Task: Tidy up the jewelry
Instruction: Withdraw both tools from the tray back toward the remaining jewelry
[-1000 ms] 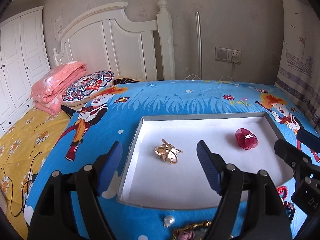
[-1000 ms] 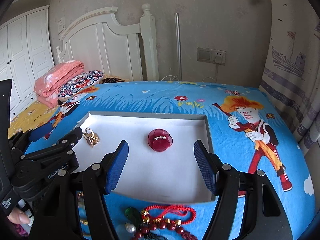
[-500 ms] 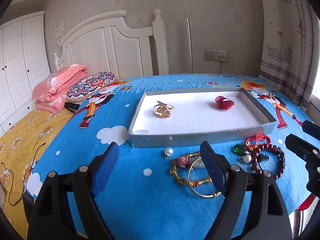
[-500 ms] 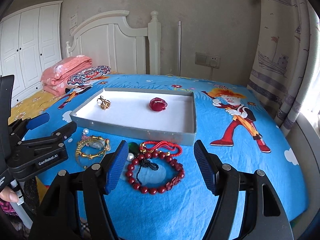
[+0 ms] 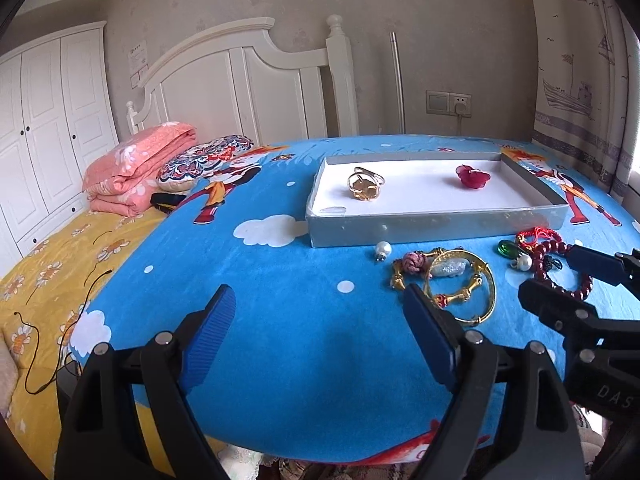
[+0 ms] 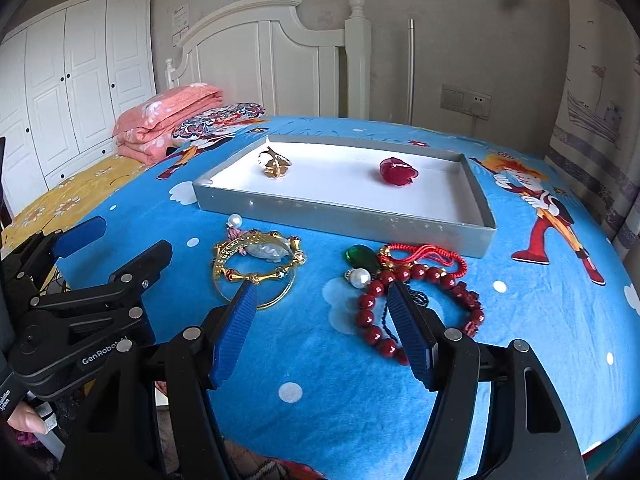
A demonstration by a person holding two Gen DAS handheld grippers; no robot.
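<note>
A shallow grey tray [image 5: 436, 226] [image 6: 340, 210] with a white floor lies on the blue cartoon bedspread. In it lie a gold clip [image 5: 364, 188] [image 6: 274, 164] and a red flower piece [image 5: 472, 176] [image 6: 399, 172]. In front of the tray lie a pearl [image 5: 383, 248] [image 6: 235, 221], gold bangles [image 5: 460, 280] [image 6: 256, 264], a green stone [image 6: 362, 258], a red cord [image 6: 432, 256] and a dark red bead bracelet [image 6: 416, 308] [image 5: 560, 264]. My left gripper [image 5: 320, 340] is open and empty, near the bed's front edge. My right gripper [image 6: 320, 320] is open and empty, just short of the bracelet and bangles.
A folded pink quilt [image 5: 136, 172] and a patterned cushion [image 5: 204, 160] lie at the back left, by the white headboard [image 5: 240, 92]. A yellow sheet [image 5: 48, 272] with thin black cables covers the left. Curtains [image 5: 584, 80] hang at the right. The bed's front edge is close below both grippers.
Both grippers have pulled back from over the tray towards the bed's front edge. The loose jewelry in front of the tray has come into view. Both stay open and empty.
</note>
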